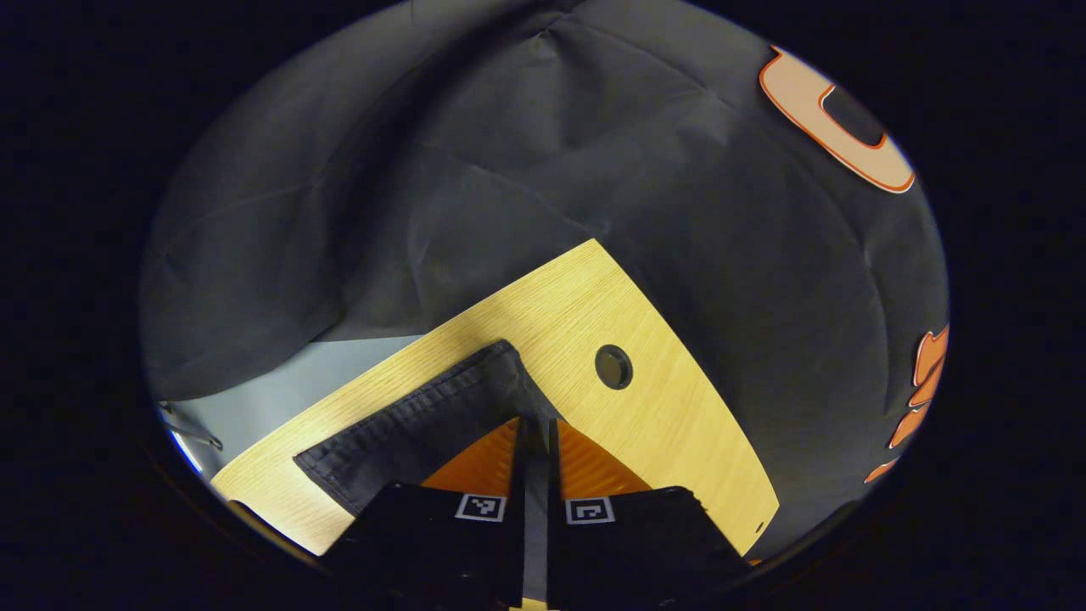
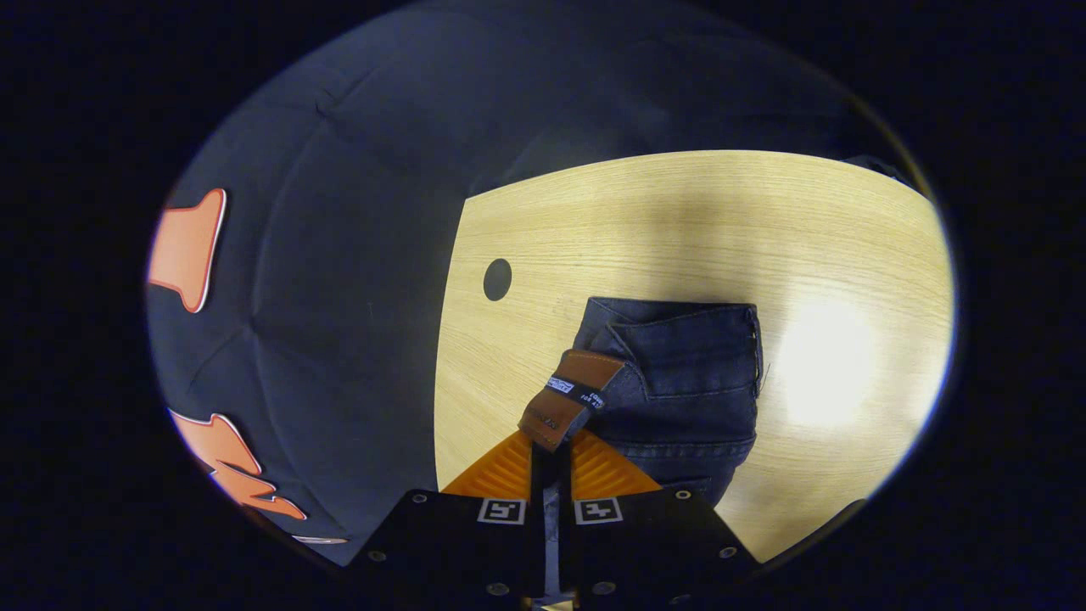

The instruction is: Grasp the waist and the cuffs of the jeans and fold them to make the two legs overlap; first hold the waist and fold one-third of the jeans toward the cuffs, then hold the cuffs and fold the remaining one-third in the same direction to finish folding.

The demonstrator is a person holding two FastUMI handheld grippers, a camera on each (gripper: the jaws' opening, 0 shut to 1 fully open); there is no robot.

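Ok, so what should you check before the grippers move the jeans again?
1. Left gripper closed on the jeans' cuff end: ok, fingers together with denim between them.
2. Right gripper closed on the waist by the leather patch: ok.
3. Both layers caught in each grip: cannot tell, the fingers hide the pinched cloth.
4. Bare wooden table ahead of the waist for the fold: ok.
5. Legs lying neatly overlapped: cannot tell, the middle of the jeans is out of sight.
6. Cloth away from the table's round hole: ok in both views.
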